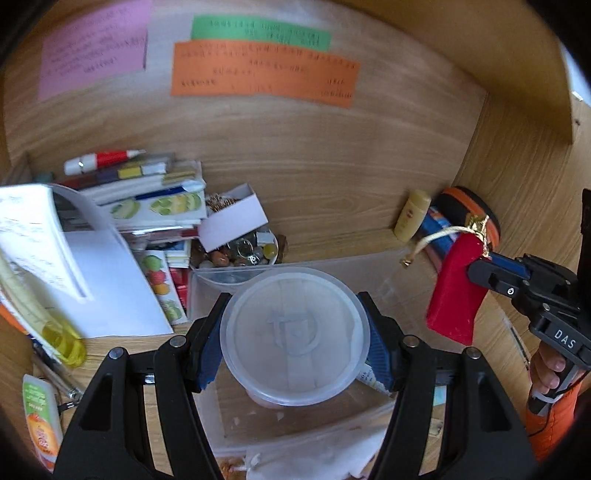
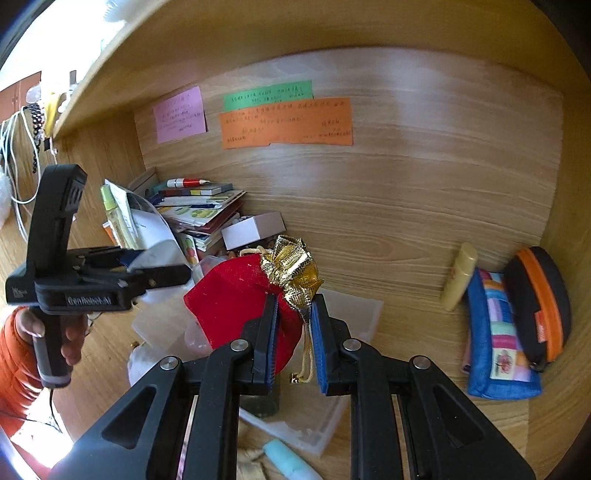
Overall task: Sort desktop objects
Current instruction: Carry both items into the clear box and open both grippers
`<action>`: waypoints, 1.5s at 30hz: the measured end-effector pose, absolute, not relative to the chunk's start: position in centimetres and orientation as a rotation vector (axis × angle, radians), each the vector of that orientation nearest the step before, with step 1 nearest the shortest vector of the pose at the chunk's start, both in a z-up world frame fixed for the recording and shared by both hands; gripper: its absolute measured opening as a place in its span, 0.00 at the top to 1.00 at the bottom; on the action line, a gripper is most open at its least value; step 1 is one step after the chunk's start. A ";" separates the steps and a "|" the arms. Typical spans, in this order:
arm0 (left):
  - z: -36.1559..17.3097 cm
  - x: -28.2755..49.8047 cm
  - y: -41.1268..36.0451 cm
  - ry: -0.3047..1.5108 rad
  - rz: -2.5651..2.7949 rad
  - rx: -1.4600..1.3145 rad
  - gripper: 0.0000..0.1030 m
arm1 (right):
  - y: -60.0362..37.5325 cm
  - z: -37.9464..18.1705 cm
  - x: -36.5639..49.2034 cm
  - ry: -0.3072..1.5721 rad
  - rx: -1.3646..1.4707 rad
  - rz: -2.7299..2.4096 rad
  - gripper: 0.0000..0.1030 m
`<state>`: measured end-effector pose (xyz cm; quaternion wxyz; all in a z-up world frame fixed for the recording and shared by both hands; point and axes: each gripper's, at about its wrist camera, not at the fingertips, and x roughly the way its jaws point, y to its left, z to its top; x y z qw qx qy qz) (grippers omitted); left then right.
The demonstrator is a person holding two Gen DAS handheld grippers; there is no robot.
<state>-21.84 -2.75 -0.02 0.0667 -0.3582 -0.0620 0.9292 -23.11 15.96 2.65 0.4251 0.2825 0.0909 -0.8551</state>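
We hold the left gripper (image 1: 295, 343) tight around a round plastic tub (image 1: 295, 336) with a cloudy lid. The blue pads (image 1: 380, 350) press on both sides of it. The lid has a raised mark in the middle, but we cannot read it. The tub hangs over a clear plastic box (image 1: 391, 266) that sits on the wooden desk (image 1: 332, 206).

Our right gripper (image 2: 293, 325) pinches a red cloth pouch (image 2: 236, 299) at its gold neck (image 2: 291, 269). A gold string (image 2: 308, 354) dangles down between the fingers. The pouch hangs above the same clear box. From the left camera we read "DAS" on the side of the right gripper. From the right camera we read "GenRobot.AI" on the left gripper.

On the back wall we see a pink note (image 1: 92, 48), a green note (image 1: 260, 32) and an orange note (image 1: 264, 73). They all have writing, but it is too small to read.

On the left is a messy pile of books and papers (image 1: 147, 199) with a red and white pen (image 1: 103, 160) on top. In the right corner a small yellow bottle (image 2: 460, 277) leans on the wall, next to a blue striped pouch (image 2: 498, 332) and a black case with an orange zip (image 2: 539, 299).
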 end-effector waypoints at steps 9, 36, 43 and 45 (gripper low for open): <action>-2.1 -24.4 -2.2 -0.168 2.745 -1.175 0.37 | 12.6 -1.2 -25.7 0.299 0.833 -2.105 0.85; -5.4 -26.5 -0.9 -0.073 2.677 -1.283 0.35 | 10.5 -5.1 -26.0 0.444 0.912 -2.094 0.71; -3.9 -25.0 -0.6 -0.025 2.726 -1.235 0.29 | 10.7 -4.0 -25.2 0.436 0.870 -2.111 0.60; -3.4 -24.6 -0.5 -0.020 2.736 -1.223 0.28 | 10.9 -3.5 -25.0 0.421 0.863 -2.110 0.59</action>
